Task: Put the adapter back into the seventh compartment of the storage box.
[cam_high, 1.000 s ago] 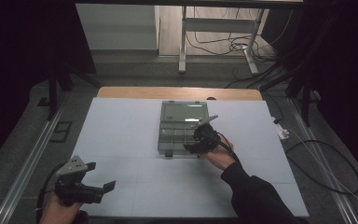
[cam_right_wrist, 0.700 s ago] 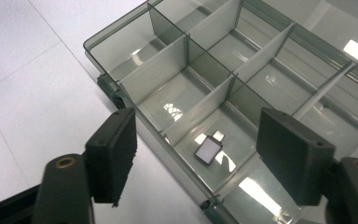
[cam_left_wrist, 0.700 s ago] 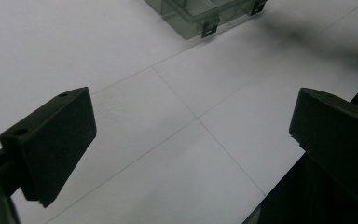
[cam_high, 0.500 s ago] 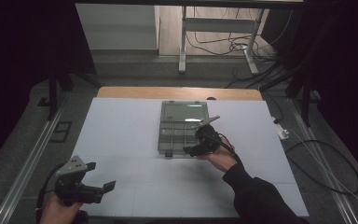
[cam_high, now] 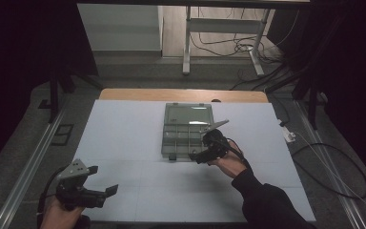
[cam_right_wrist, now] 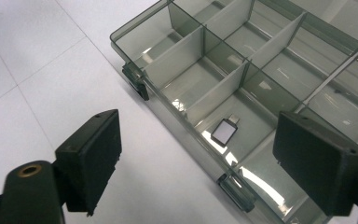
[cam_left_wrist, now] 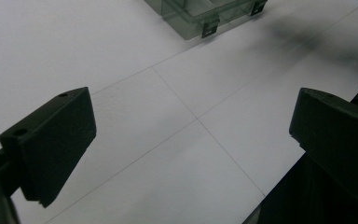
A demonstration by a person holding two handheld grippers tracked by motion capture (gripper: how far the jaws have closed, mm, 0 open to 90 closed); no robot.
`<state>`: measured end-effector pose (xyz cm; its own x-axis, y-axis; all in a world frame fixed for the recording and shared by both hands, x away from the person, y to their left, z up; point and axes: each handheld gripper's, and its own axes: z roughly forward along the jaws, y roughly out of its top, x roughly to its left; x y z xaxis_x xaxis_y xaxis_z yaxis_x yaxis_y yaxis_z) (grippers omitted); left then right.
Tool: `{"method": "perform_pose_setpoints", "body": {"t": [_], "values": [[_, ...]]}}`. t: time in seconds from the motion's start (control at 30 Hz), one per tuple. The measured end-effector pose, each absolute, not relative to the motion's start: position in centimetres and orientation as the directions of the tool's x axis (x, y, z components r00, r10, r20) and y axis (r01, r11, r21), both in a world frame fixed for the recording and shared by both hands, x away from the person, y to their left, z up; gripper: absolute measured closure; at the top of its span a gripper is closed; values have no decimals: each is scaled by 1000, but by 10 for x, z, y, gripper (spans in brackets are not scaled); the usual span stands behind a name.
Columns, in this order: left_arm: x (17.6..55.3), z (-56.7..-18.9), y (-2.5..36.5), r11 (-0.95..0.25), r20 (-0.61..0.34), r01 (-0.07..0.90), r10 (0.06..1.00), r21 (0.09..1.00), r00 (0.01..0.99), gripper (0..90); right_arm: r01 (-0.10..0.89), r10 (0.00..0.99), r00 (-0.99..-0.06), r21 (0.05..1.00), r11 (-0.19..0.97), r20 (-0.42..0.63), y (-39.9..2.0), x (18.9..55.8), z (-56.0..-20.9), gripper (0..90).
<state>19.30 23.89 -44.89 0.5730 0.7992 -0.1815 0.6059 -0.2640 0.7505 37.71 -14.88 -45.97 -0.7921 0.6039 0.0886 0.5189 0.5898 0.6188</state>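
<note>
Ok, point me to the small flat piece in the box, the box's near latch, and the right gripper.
small flat piece (cam_right_wrist: 225, 131), right gripper view, its pale top face.
near latch (cam_right_wrist: 237, 191), right gripper view, its clasp body.
right gripper (cam_high: 201, 156), high view, between its jaw tips.

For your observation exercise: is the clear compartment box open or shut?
Open: the compartment box shows bare dividers, its lid laid back flat.

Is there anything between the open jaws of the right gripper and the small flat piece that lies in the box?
Nothing visible: the right gripper is open and empty above the smoky transparent plastic compartment box, and the small flat silver-faced rectangular piece lies alone in its uncovered compartment.
</note>
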Motion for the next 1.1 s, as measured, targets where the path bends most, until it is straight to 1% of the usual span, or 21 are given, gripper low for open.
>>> {"method": "perform_pose_setpoints", "body": {"t": [0.3,0.73,1.1], "values": [[193,-449,239,-262,-183,606,799,751,573,7,506,590,-802,629,591,91,-153,370,-455,89],[193,-449,239,-262,-184,606,799,751,573,7,499,578,-810,631,594,96,-166,359,-449,30],[193,-449,239,-257,-191,608,797,751,573,0,500,584,-806,643,580,100,-178,353,-446,17]]}}
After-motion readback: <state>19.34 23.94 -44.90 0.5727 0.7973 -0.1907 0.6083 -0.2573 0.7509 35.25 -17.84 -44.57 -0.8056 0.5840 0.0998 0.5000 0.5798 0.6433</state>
